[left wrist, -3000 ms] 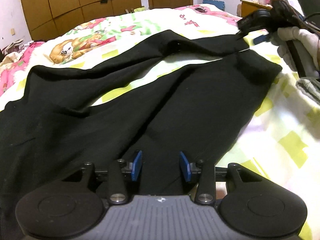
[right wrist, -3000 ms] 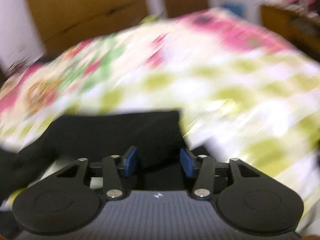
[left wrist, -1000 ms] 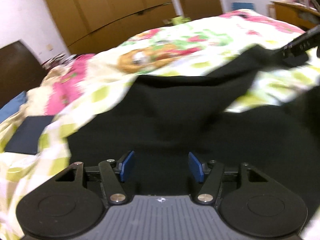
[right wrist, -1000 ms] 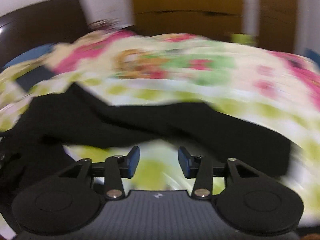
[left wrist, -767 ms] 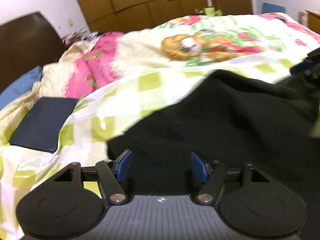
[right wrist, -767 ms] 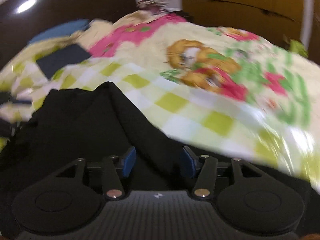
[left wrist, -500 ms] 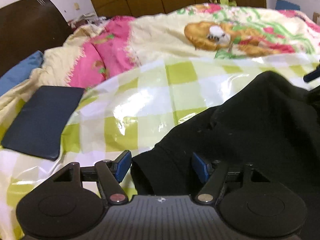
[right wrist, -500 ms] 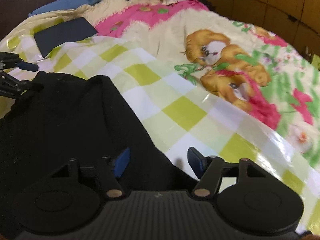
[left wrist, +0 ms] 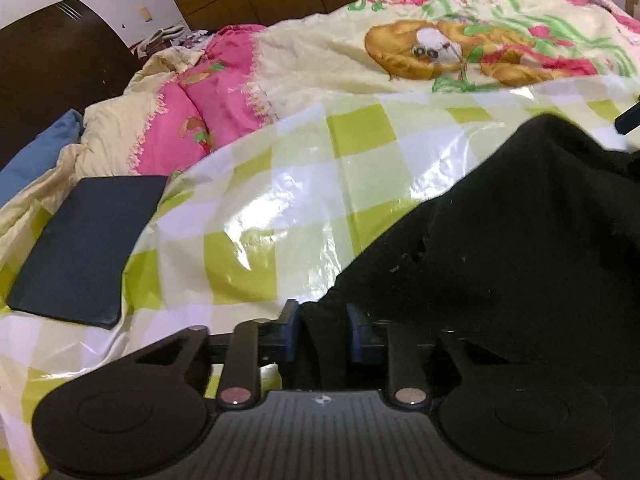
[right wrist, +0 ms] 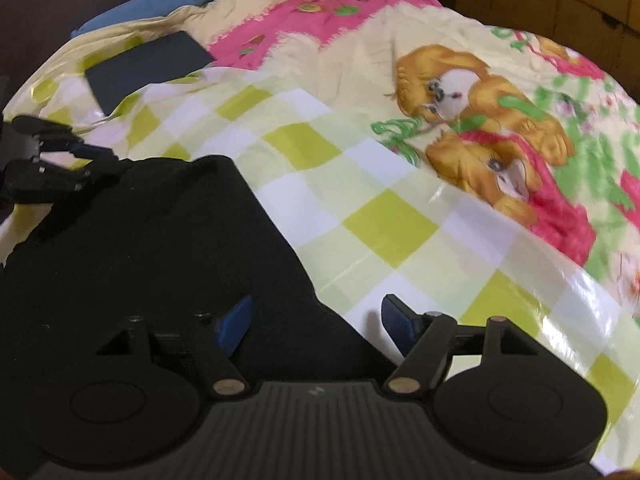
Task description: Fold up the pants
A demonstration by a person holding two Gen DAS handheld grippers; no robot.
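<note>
Pinching pants (left wrist: 500,248), left claw (left wrist: 320,330)

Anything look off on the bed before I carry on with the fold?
Only the left gripper has closed on the black pants; the right gripper is open astride their edge. A dark flat pad lies nearby, clear of them.

each camera sits just behind its own tongs, tilted down and close over the bed (left wrist: 280,184). the left wrist view faces the headboard end; the right wrist view looks across from the other side. both share the black pants (left wrist: 520,248), the checkered sheet and the dark flat pad (right wrist: 148,64).
</note>
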